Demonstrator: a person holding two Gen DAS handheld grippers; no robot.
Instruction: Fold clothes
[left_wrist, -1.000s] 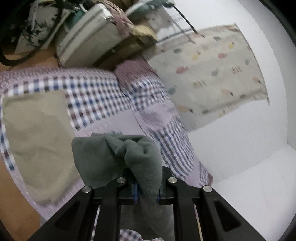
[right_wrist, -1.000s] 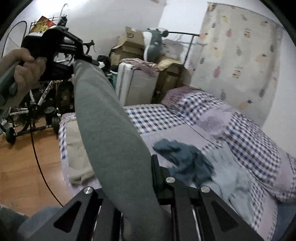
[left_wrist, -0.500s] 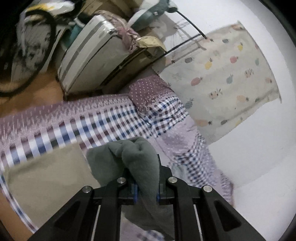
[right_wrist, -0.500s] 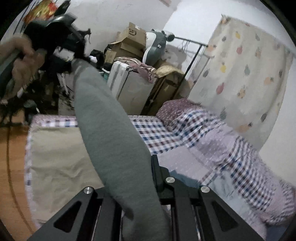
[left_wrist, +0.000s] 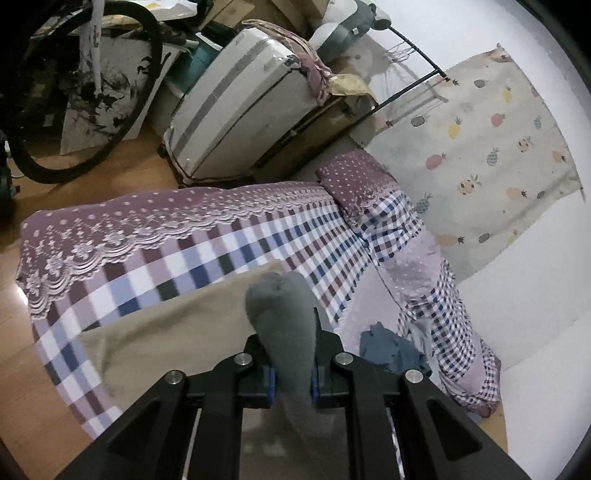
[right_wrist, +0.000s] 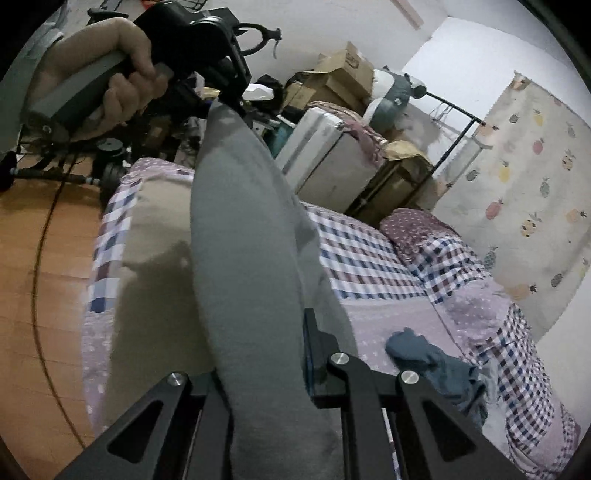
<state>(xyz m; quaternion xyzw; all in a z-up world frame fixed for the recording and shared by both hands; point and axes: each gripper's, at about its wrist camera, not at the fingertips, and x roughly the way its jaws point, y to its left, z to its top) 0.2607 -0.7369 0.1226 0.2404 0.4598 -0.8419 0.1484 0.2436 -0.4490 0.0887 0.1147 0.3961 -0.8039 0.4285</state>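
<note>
1. Hidden or unclear: in the right wrist view the grey garment (right_wrist: 251, 258) covers the left finger of my right gripper (right_wrist: 266, 354); only the right finger shows, at the cloth's edge; the garment's lower end runs out of frame at the bottom in both views, so its full shape cannot be told.
2. My left gripper (left_wrist: 291, 365): jaws nearly closed, clamped on a bunched fold of the grey garment (left_wrist: 284, 314); the fold bulges forward beyond the fingertips; seen from the right wrist, my left hand (right_wrist: 92, 81) grips its handle, the left gripper (right_wrist: 236, 99) pinching the garment's upper end.
3. My right gripper: the garment passes between its fingers and appears held there; how tightly the jaws close I cannot tell outright, the left finger being covered.
4. Garment position: stretched taut in the air between the two grippers, above the bed (right_wrist: 369, 266); below it lies a beige cloth (right_wrist: 155, 266) spread flat on the checked cover.
5. Other items: a crumpled blue garment (right_wrist: 424, 354) on the bed, near the right gripper; white suitcase (left_wrist: 240, 107); pineapple-print curtain (left_wrist: 480, 147).
6. Writing: a dark mark on a cardboard box (right_wrist: 347, 62); not legible.
</note>
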